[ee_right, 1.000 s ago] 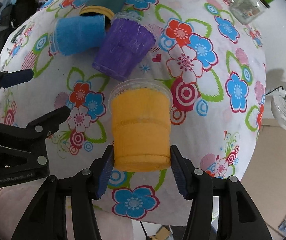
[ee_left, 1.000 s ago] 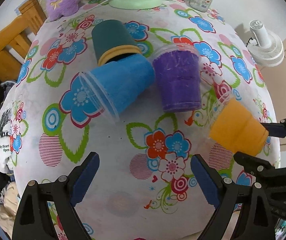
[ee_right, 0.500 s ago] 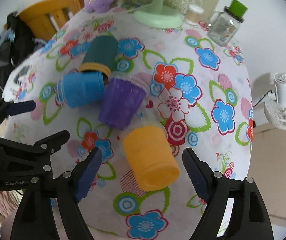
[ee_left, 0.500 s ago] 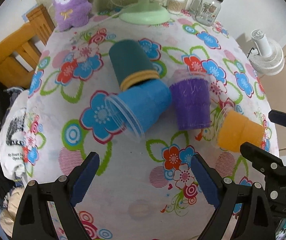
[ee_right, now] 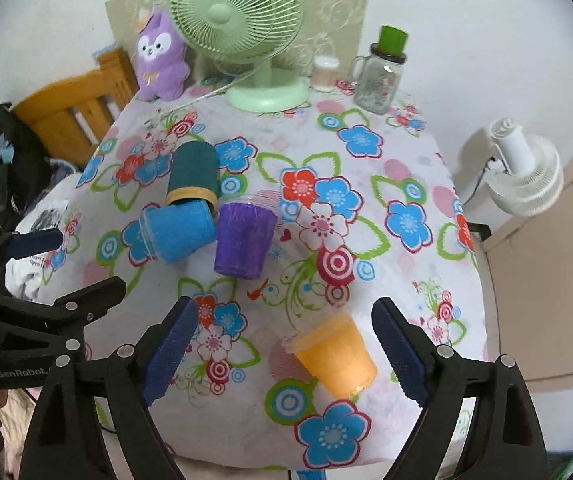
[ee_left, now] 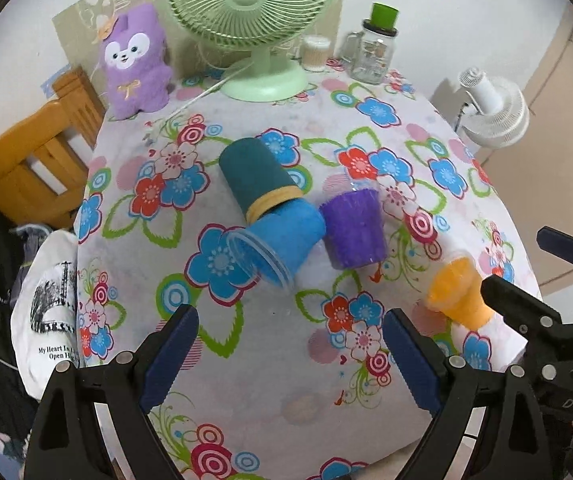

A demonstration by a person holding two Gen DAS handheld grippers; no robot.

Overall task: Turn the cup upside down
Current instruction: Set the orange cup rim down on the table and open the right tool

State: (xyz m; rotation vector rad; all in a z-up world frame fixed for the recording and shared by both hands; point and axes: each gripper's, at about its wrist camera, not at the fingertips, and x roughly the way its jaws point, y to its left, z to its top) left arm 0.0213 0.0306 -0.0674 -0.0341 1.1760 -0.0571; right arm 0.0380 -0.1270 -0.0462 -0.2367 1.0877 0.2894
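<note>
An orange cup (ee_right: pixel 334 356) lies tilted on the flowered tablecloth (ee_right: pixel 386 184) near the front right edge, between the fingers of my open right gripper (ee_right: pixel 286 354), not held. It shows at the right in the left wrist view (ee_left: pixel 458 296). A purple cup (ee_left: pixel 352 230) stands upside down mid-table. A blue cup (ee_left: pixel 282 242) and a dark teal cup (ee_left: pixel 254 178) lie on their sides beside it. My left gripper (ee_left: pixel 288 356) is open and empty above the table's front.
A green fan (ee_left: pixel 254 28), a purple plush toy (ee_left: pixel 136 60), a glass jar with a green lid (ee_left: pixel 374 48) and a small white container (ee_left: pixel 314 54) stand at the back. A wooden chair (ee_left: pixel 26 160) is at the left. A white floor fan (ee_left: pixel 490 112) is at the right.
My right gripper opened and let go of the orange cup, which now rests on the table. Both grippers pulled back and up from the table.
</note>
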